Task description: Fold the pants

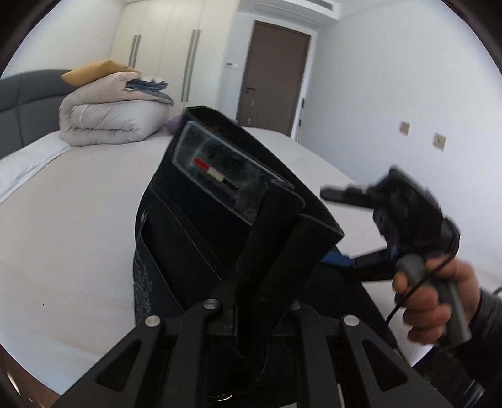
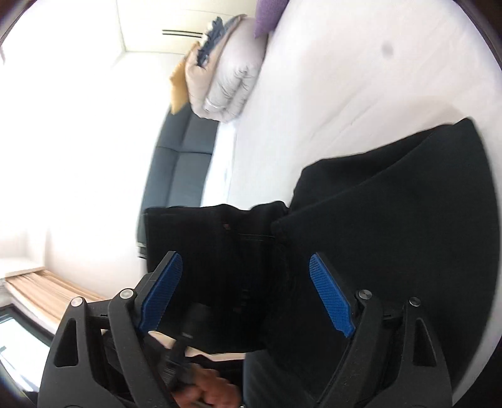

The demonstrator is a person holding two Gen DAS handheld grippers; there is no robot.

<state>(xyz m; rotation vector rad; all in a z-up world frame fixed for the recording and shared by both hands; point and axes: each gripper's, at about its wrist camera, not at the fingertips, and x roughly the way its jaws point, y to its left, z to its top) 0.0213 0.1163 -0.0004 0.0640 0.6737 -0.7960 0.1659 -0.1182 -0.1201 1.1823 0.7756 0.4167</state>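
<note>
Black pants (image 1: 200, 226) with a waistband label hang from my left gripper (image 1: 266, 251), whose jaws are shut on the waistband and lift it above the bed. In the right wrist view the pants (image 2: 392, 204) are draped over the bed edge. My right gripper (image 2: 248, 279) is open, its blue pads (image 2: 329, 295) on either side of the black cloth without pinching it. It also shows in the left wrist view (image 1: 345, 226), open, to the right of the pants.
The white bed (image 1: 78, 204) stretches ahead. A folded duvet (image 1: 106, 113) with a yellow pillow lies by the grey headboard (image 1: 22, 103). A purple cushion (image 2: 266, 12) sits near it. Wardrobe and brown door (image 1: 273, 72) stand behind.
</note>
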